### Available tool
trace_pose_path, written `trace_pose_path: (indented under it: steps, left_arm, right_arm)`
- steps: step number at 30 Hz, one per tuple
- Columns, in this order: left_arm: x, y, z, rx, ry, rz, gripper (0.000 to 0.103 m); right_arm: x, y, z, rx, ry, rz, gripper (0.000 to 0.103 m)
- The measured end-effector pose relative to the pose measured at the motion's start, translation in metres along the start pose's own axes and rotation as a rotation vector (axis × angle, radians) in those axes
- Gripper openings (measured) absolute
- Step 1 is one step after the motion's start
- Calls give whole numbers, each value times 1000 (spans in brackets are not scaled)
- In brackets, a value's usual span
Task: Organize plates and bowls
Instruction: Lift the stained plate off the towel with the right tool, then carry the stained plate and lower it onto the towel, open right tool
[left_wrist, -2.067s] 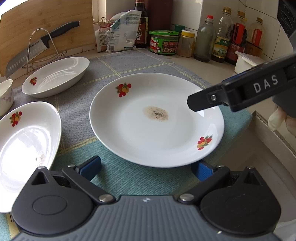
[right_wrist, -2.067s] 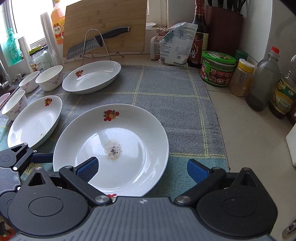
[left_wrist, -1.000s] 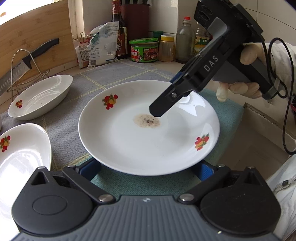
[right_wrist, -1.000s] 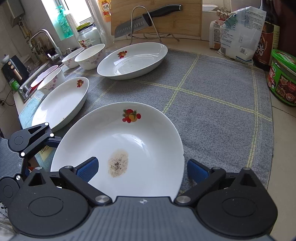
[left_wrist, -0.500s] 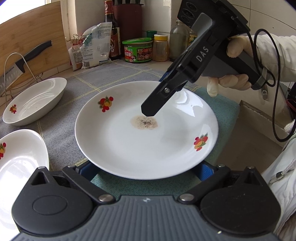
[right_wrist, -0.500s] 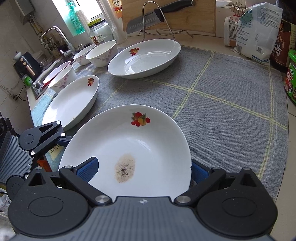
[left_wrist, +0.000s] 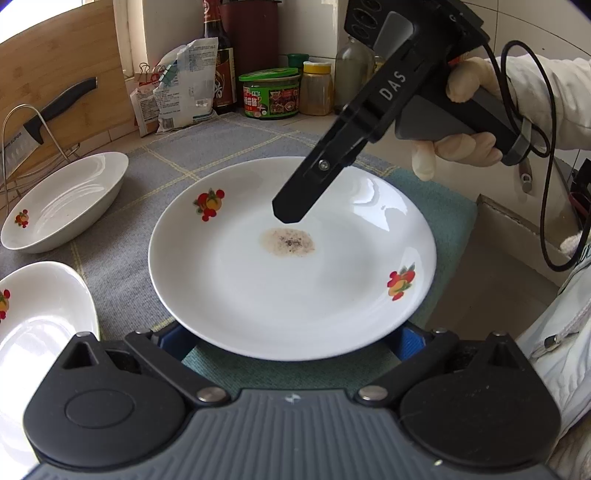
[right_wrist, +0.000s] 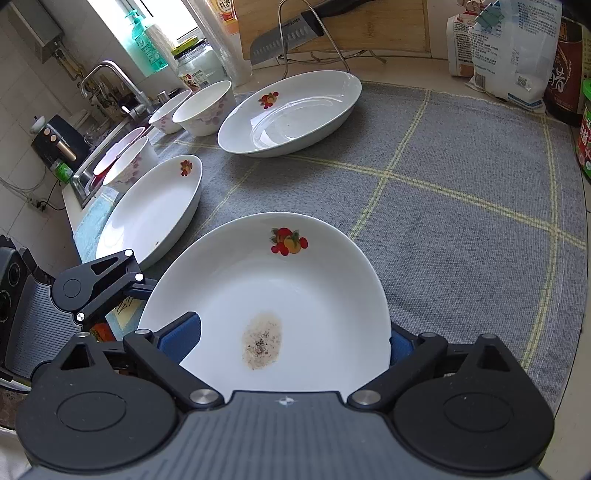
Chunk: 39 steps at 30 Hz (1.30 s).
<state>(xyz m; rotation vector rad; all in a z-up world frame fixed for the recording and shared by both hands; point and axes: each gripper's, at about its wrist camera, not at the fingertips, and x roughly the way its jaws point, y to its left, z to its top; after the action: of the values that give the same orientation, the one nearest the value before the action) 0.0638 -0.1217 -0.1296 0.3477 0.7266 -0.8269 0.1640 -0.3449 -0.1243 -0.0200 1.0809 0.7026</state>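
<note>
My right gripper (right_wrist: 291, 339) is tipped down over the round plate (right_wrist: 295, 291), the one with the fruit prints and a brownish peppery smear in its middle, and my fingers are closing in now: the left blue pad (right_wrist: 181, 338) sits over the plate's inside, the right pad (right_wrist: 400, 347) is tucked just outside the rim, so the plate's near edge lies between them but neither pad looks pressed on it yet. In the left wrist view that same plate (left_wrist: 258, 295) fills the space ahead of my left gripper (left_wrist: 291, 341), fingers spread wide, both blue pads half hidden under its near rim; I can't quite tell whether they touch its underside. The right gripper's black finger (left_wrist: 306, 192) hangs above the plate's centre, just beyond the smear, with my gloved right hand (left_wrist: 461, 122) round the handle. The plate rests on the grey checked mat (right_wrist: 461, 229) on the counter (right_wrist: 576, 398). Off to the left of my right fingers lies an oval dish (right_wrist: 151, 210), and farther ahead a second oval dish (right_wrist: 295, 110), both well apart from the plate. Beyond them, near the sink (right_wrist: 107, 147), stand small floral bowls (right_wrist: 205, 107). A knife (right_wrist: 288, 33) leans on a wire rack against the cutting board (right_wrist: 369, 22).
</note>
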Motion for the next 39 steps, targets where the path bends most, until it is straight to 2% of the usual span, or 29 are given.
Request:
trace_pose_path:
  steps: [10,16,39]
  left_arm:
    - [0,-1,4,21,23,-15,100]
    - [6,1,18,33,13,-16,100]
    - [65,10,76,47,4,-20,100]
  right_arm:
    - [-6,1,3,-6,4,-19,101]
    - [-17,-7,9,-12,-12,-37,101]
    - [-44,-72,39,-27,-69,-99,101]
